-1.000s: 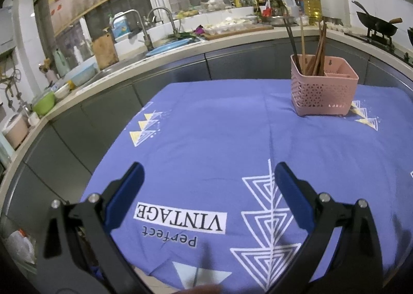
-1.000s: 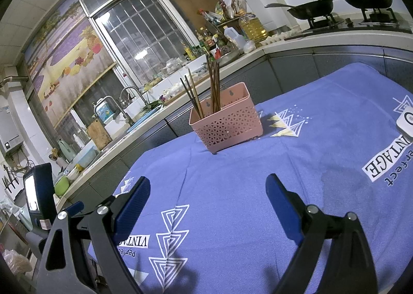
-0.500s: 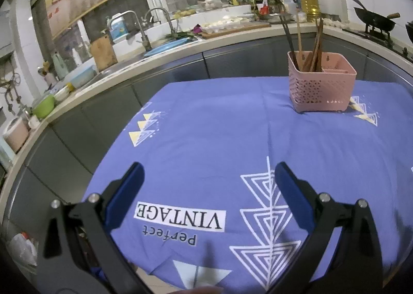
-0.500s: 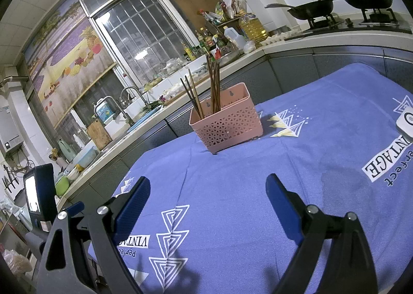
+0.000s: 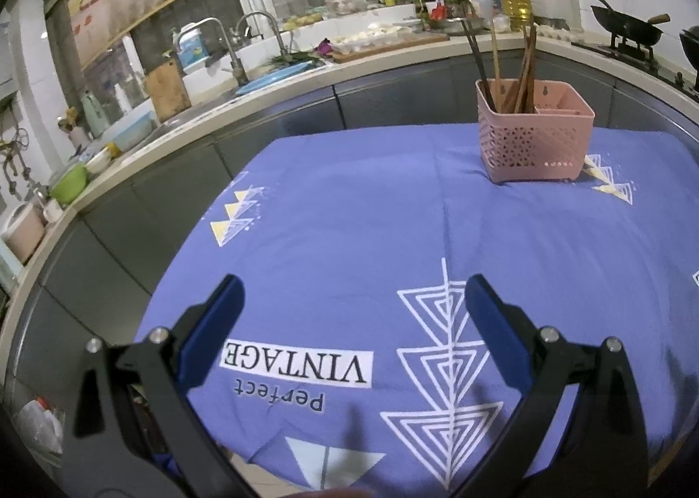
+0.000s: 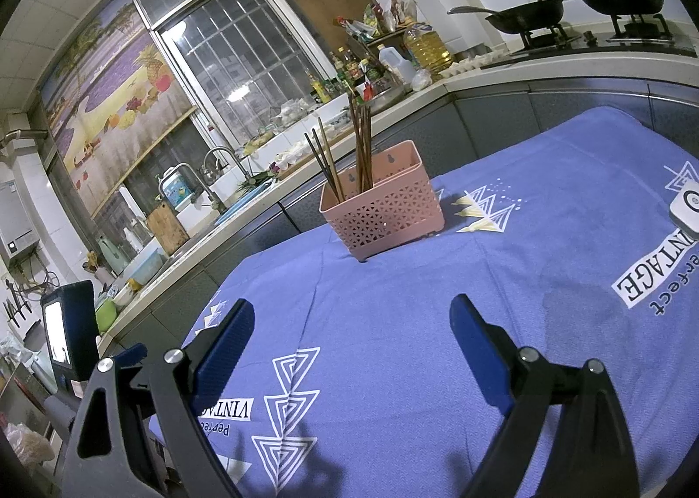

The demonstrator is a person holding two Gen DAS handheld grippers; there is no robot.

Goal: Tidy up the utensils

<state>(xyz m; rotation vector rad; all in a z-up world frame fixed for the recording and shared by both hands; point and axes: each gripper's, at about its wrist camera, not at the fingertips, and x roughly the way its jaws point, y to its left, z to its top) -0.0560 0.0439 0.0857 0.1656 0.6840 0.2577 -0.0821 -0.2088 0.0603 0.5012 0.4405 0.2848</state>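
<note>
Chopsticks (image 5: 520, 70) are all standing in the pink utensil basket (image 5: 533, 144), which sits in the upper right of the left wrist view and near the top middle of the right wrist view (image 6: 382, 203). They're bunched into the basket's left-hand compartment, some dark ones leaning off to the left and the brown ones (image 6: 362, 148) more upright, while the smaller section on the right looks bare from what I can make out. Basket is resting on a purple tablecloth (image 5: 349, 214) with white triangle prints and a "Perfect VINTAGE" label (image 5: 297, 367) near the bottom of the left view. Left gripper (image 5: 354, 292) hangs low over the near edge of the cloth, blue fingers (image 5: 214, 323) spread wide with nothing between them, well apart from the basket. Right gripper (image 6: 351, 314) is the same deal, fingers (image 6: 478, 349) wide apart, holding nothing, basket straight ahead between them but a good way off. At the right edge of the right view there's a small white device (image 6: 686, 205) lying on the cloth. Behind the table runs a kitchen counter with a faucet (image 5: 218, 39), a big oil bottle (image 6: 426, 46) and a wok (image 6: 522, 15) on the stove in the upper right.
</note>
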